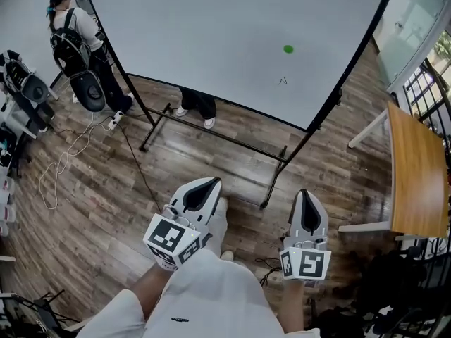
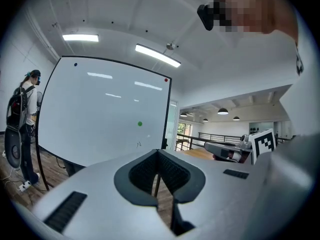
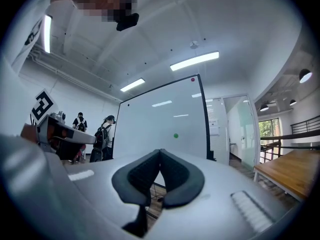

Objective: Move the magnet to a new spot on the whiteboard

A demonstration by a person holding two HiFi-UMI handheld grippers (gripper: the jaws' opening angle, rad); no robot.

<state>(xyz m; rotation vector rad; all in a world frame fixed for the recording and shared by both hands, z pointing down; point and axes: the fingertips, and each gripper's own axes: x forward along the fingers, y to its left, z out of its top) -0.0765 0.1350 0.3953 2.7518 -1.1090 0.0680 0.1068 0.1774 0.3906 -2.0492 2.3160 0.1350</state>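
A small green round magnet (image 1: 287,48) sticks to the right part of the whiteboard (image 1: 211,41), above a small pen mark (image 1: 282,81). The magnet (image 2: 139,124) also shows in the left gripper view, and the magnet (image 3: 175,135) in the right gripper view. My left gripper (image 1: 209,184) is shut with nothing in it, well short of the board above the wooden floor. My right gripper (image 1: 304,194) is likewise shut and empty, beside it to the right. Both point toward the board. In their own views the left gripper (image 2: 159,153) and the right gripper (image 3: 160,152) show jaws meeting at the tips.
The board stands on a black frame with feet (image 1: 211,136) on the wooden floor. A person with a backpack (image 1: 79,44) stands at the board's left, another's legs (image 1: 197,108) show behind it. A wooden table (image 1: 416,171) is at the right; cables (image 1: 63,164) lie on the left.
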